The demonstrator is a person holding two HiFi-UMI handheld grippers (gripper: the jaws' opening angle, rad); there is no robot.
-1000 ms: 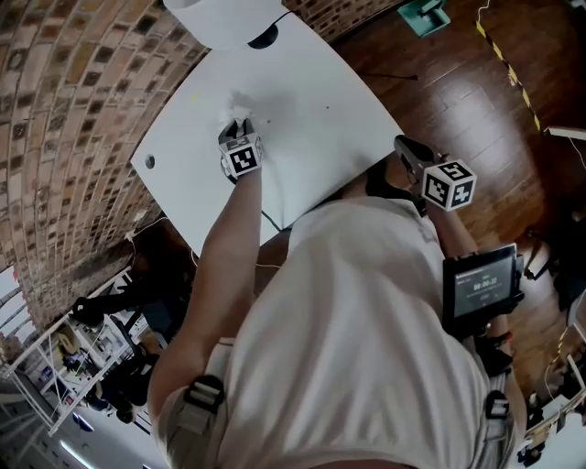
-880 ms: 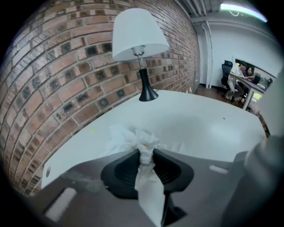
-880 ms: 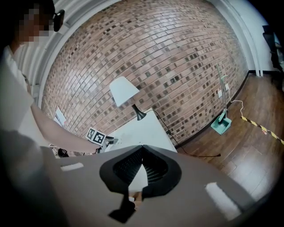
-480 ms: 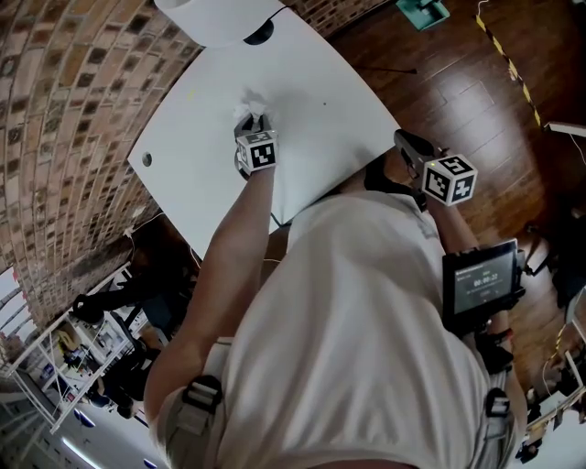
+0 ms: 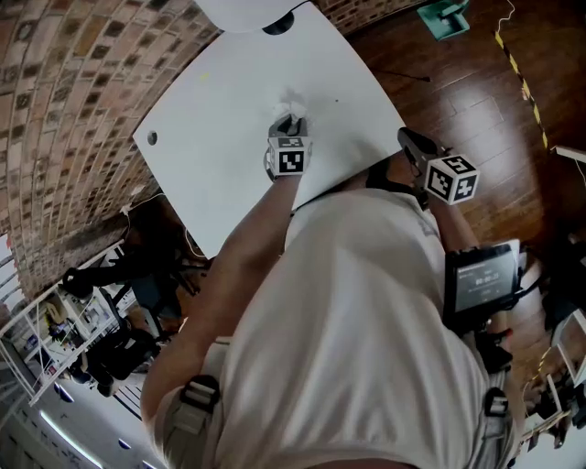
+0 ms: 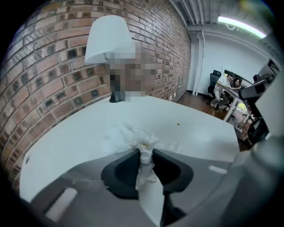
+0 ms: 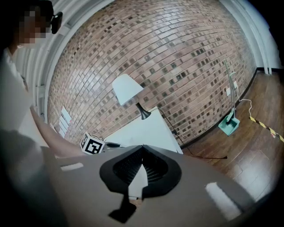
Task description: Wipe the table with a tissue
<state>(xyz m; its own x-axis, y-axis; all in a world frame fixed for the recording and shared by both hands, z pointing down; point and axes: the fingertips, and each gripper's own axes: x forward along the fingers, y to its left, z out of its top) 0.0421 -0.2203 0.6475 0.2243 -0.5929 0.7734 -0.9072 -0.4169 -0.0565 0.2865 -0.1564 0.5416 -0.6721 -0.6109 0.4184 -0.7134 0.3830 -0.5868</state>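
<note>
A crumpled white tissue (image 5: 289, 108) lies pressed on the white table (image 5: 220, 128), near its right part. My left gripper (image 5: 291, 124) points steeply down and is shut on it. Its jaws have just been closing a little, with the tissue between them. In the left gripper view the tissue (image 6: 128, 137) bunches out ahead of the left gripper (image 6: 145, 153), and a strip of it hangs back between the dark pads. My right gripper (image 5: 409, 142) hangs off the table's right edge, over the wooden floor. In its own view the right gripper (image 7: 143, 148) is shut on nothing.
A white-shaded lamp (image 5: 247, 11) with a black base stands at the table's far end against the brick wall. A small dark speck (image 6: 178, 124) lies on the table ahead of the tissue. A round hole (image 5: 152, 138) sits near the table's left edge. A teal dustpan (image 5: 447, 14) rests on the floor.
My left gripper has slid the tissue to the right across the table, toward its right edge. The right gripper has stayed where it was.
</note>
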